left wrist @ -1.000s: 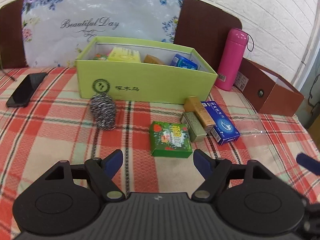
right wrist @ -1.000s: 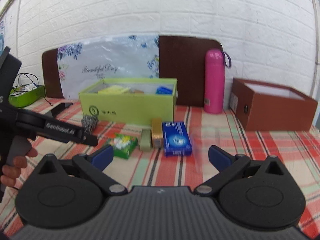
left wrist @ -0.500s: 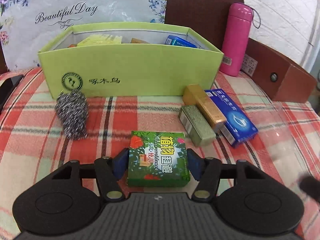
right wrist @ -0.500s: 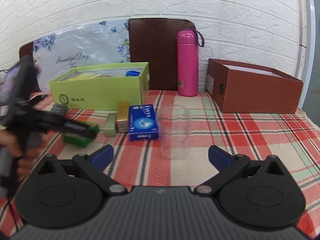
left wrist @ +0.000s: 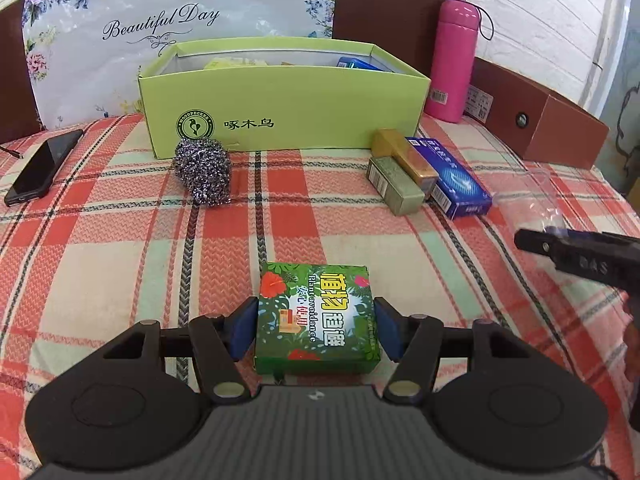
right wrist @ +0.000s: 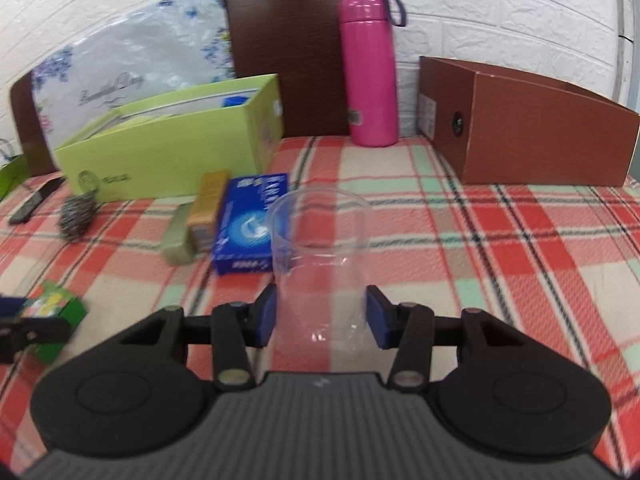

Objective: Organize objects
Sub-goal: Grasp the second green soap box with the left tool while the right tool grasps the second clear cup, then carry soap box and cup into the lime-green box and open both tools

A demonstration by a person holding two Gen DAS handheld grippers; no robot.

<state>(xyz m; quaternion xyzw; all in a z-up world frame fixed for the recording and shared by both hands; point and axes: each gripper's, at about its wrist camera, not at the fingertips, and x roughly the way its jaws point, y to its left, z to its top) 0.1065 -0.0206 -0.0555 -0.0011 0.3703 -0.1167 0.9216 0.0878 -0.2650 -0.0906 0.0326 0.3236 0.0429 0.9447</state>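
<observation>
You are gripping two things at once. Your left gripper is clamping the small green box by its two sides, the blue pads pressing its flanks while it is sitting on the checked cloth, well in front of the open green carton. Your right gripper has just been closing its jaws around the clear plastic cup, which is standing upright between them just beside the blue box. The pads are sitting right at the cup's wall, though whether they are already pressing it is hard to tell through the clear plastic.

So, by my reading, you are finishing the grasp step, and lifting is coming next. The green carton is already holding several small packs, so it is likely the place for the green box; the brown box is standing open near the cup. Where the cup belongs I cannot tell.

The thin cup will probably buckle if squeezed hard, so hold it lightly. Raise the green box high enough to clear the carton's front wall and the steel scourer lying against it.
</observation>
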